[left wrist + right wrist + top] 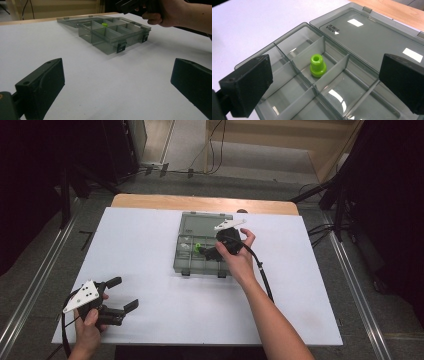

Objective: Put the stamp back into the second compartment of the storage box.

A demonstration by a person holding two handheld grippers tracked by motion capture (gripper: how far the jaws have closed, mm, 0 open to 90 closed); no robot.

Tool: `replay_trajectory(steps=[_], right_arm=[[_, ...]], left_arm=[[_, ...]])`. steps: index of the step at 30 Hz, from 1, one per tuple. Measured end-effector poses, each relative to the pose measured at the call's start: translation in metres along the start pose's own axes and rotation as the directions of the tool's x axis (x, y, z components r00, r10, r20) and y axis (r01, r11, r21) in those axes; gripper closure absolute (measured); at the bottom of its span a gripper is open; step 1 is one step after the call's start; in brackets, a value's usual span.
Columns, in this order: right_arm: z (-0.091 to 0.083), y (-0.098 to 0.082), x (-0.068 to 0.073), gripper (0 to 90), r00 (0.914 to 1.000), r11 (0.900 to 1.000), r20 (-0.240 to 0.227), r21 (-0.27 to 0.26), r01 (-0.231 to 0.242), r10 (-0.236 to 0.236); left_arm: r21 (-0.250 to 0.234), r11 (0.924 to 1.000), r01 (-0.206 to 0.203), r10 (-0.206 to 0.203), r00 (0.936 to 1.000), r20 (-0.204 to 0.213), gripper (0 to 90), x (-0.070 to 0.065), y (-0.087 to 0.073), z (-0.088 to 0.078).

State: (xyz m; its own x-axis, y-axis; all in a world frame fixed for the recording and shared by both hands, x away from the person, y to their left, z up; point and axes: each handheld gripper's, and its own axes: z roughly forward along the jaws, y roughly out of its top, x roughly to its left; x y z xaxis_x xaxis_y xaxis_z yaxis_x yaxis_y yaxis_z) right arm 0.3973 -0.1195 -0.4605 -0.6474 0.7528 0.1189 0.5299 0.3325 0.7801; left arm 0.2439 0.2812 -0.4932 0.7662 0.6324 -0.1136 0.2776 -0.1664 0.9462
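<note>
A smoky clear compartment box lies on the white table top with its lid folded flat behind it. A small green spool-shaped piece stands upright in one of the middle compartments, also visible in the high view and the left gripper view. My right gripper hovers over the box, open, with the green piece below and between its jaws, untouched. My left gripper rests near the table's front left corner, open and empty, facing the box.
The other compartments of the box look empty. A black cable trails from the right gripper along the forearm. A wooden strip borders the far edge of the white top; floor rails and cables lie beyond.
</note>
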Motion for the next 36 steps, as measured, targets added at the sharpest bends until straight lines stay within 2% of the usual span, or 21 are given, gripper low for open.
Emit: replay_trajectory(steps=[3,7,12,15,19,20,22,24,29,36], right_arm=[[-0.003,-0.003,-0.003,0.0,1.0,1.0,-0.003,-0.013,-0.004,0.004],[-0.007,-0.007,-0.005,0.0,0.9996,1.0,-0.028,-0.018,-0.007,0.006],[-0.012,-0.011,-0.006,0.0,0.9994,1.0,-0.034,-0.02,-0.011,0.011],[-0.013,-0.014,-0.007,0.0,0.9983,0.999,-0.053,-0.023,-0.027,0.026],[-0.017,-0.018,-0.007,0.0,0.9992,0.999,-0.039,-0.031,-0.014,0.012],[-0.018,-0.02,-0.007,0.0,0.9992,0.999,-0.038,-0.03,-0.014,0.013],[-0.021,-0.021,-0.009,0.0,0.9992,0.999,-0.039,-0.039,-0.003,0.002],[-0.023,-0.023,-0.011,0.0,0.9987,0.999,-0.052,-0.042,-0.006,0.004],[-0.031,-0.028,-0.015,0.0,0.9989,0.998,-0.046,-0.061,-0.004,0.002],[-0.04,-0.034,-0.022,0.0,0.9995,0.995,-0.028,-0.1,-0.019,0.016]], left_arm=[[-0.001,0.9999,0.011,-0.011,0.9999,0.003,0.0,0.001,0.0,0.0],[-0.001,0.9999,0.017,-0.017,0.9999,-0.001,0.0,0.002,0.001,-0.001],[0.013,0.9999,0.002,-0.001,1.0,-0.007,0.0,0.001,0.003,0.003],[0.017,0.9999,-0.001,0.001,1.0,-0.002,0.0,0.001,0.005,0.006],[0.023,0.9997,0.002,-0.002,1.0,-0.004,0.0,-0.001,0.007,0.009],[0.033,0.9993,-0.017,0.017,0.9998,-0.012,0.0,-0.001,0.008,0.009],[0.042,0.9988,-0.027,0.028,0.9992,-0.028,0.0,-0.002,0.011,0.012],[0.041,0.9989,-0.022,0.023,0.9994,-0.025,0.0,-0.002,0.013,0.013],[0.052,0.9984,-0.022,0.024,0.9995,-0.02,0.0,-0.005,0.018,0.019],[0.075,0.9952,-0.063,0.064,0.9978,-0.014,0.0,-0.015,0.03,0.03]])
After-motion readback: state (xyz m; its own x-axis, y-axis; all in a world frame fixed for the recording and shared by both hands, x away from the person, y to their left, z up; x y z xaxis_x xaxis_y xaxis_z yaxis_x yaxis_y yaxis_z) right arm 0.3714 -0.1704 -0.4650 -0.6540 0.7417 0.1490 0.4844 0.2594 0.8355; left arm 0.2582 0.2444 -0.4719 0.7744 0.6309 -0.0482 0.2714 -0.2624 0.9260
